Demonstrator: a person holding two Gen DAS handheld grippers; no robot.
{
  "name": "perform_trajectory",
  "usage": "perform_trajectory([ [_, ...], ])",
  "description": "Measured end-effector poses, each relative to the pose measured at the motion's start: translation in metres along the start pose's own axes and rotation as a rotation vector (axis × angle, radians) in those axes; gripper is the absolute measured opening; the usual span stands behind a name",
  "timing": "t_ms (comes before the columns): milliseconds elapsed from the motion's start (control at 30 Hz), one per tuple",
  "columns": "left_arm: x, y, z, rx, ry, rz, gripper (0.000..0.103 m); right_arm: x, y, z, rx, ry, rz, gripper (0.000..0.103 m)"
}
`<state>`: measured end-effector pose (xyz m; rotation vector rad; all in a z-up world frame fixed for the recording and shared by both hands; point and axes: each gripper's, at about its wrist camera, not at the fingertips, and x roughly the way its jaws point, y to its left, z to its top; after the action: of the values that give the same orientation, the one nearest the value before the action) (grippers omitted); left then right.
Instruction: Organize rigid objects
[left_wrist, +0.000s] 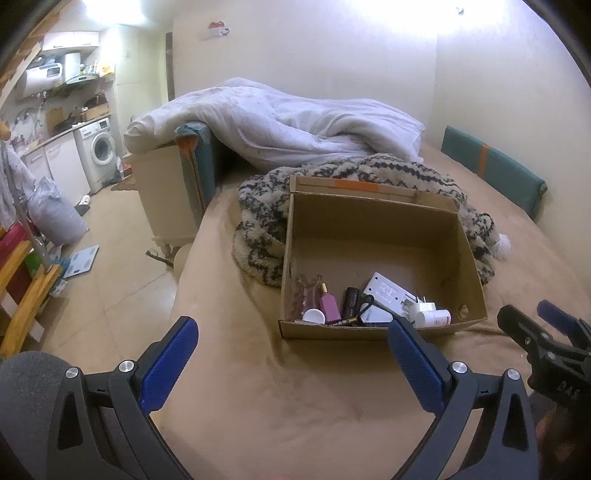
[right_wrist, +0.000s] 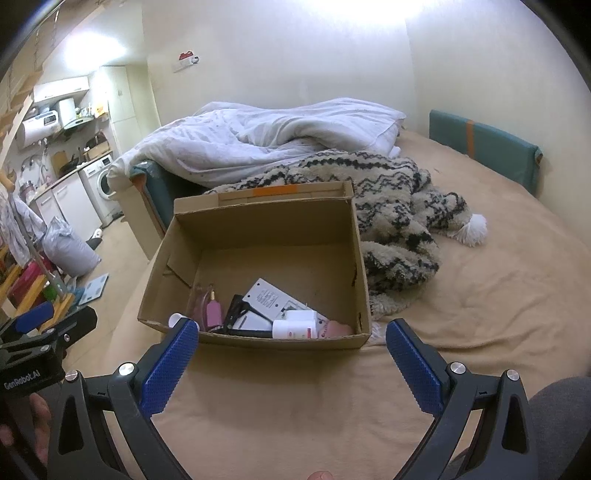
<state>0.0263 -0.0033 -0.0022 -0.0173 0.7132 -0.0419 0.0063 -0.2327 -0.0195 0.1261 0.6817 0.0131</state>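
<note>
An open brown cardboard box (right_wrist: 258, 236) sits on the tan bed sheet (right_wrist: 480, 302), and the rigid things all lie along its near wall. From the box's left corner rightward there is a small white round jar (left_wrist: 314, 315), a pink square perfume bottle with a gold cap (left_wrist: 329, 306), a black cylindrical tube (left_wrist: 351, 302), a flat white rectangular device with printed labelling (left_wrist: 388, 295) leaning on the others, and a white bottle with a red label lying on its side (right_wrist: 295, 328). A clear pinkish piece (left_wrist: 306, 295) stands at the far left of the row; what it is I cannot make out.

Both grippers hover short of the box's near wall, holding nothing. The left gripper (left_wrist: 293, 345) has its blue pads spread wide, and so does the right gripper (right_wrist: 291, 345).

These items look light and stiff. The perfume bottle is likely glass, smooth and breakable, best taken across its flat sides. The flat device should be pinched at an edge, the lying bottle across its middle, where it may roll.
</note>
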Motion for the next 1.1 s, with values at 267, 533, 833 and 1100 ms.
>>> perform_trajectory([
  [267, -0.001, 0.001, 0.000, -0.001, -0.001, -0.001, 0.102, -0.001, -0.001, 0.000, 0.002, -0.005, -0.002, 0.103],
  [533, -0.001, 0.000, 0.000, -0.002, 0.000, 0.001, 0.102, -0.001, -0.001, 0.000, 0.003, -0.005, -0.002, 0.103],
  [833, -0.001, 0.001, 0.000, -0.002, 0.002, -0.002, 0.102, 0.000, -0.001, 0.001, 0.004, -0.003, -0.001, 0.103],
  [1100, -0.004, -0.007, 0.011, 0.010, -0.004, -0.056, 0.102, -0.005, -0.003, 0.016, 0.053, -0.032, 0.034, 0.103],
])
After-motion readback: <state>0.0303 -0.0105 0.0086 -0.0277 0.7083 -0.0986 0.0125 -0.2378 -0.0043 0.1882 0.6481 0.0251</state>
